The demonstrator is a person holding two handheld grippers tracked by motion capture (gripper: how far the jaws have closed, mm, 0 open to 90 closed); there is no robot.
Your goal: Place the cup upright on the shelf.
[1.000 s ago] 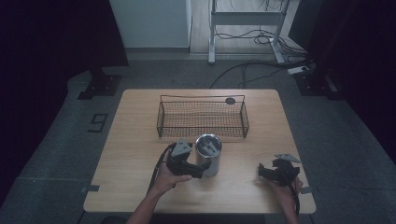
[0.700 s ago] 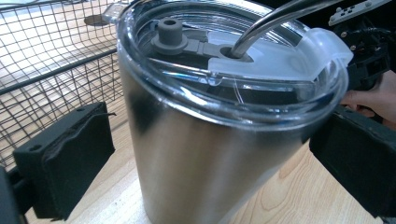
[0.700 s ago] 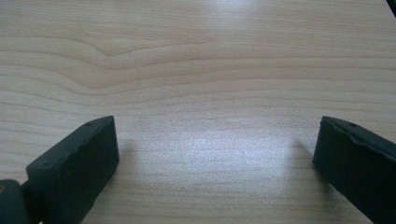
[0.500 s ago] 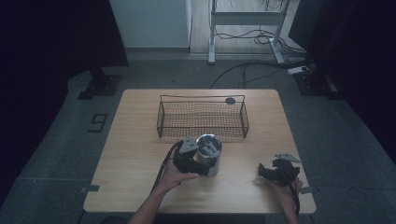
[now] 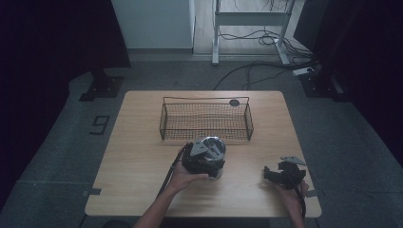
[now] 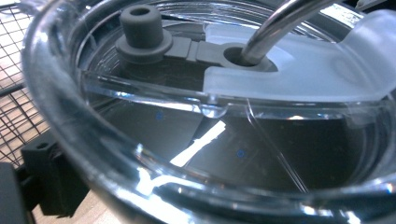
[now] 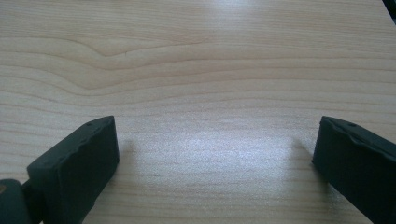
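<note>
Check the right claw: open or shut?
Open. The right claw has its jaws standing wide apart above bare table, with nothing between them.

Clear lid (image 6: 280, 154), grey plug (image 6: 140, 28), black basket (image 5: 205, 119)

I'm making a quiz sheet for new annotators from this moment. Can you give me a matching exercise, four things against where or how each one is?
Things:
1. wire basket
2. tumbler
3. right gripper
4. metal straw

Places or states:
A. passes through a hole in the clear lid
B. jaws wide apart over bare wood
C. stands at the far middle of the table, nothing in it
D. stands just in front of the basket, at the left gripper

Pairs: 1-C, 2-D, 3-B, 4-A
</note>
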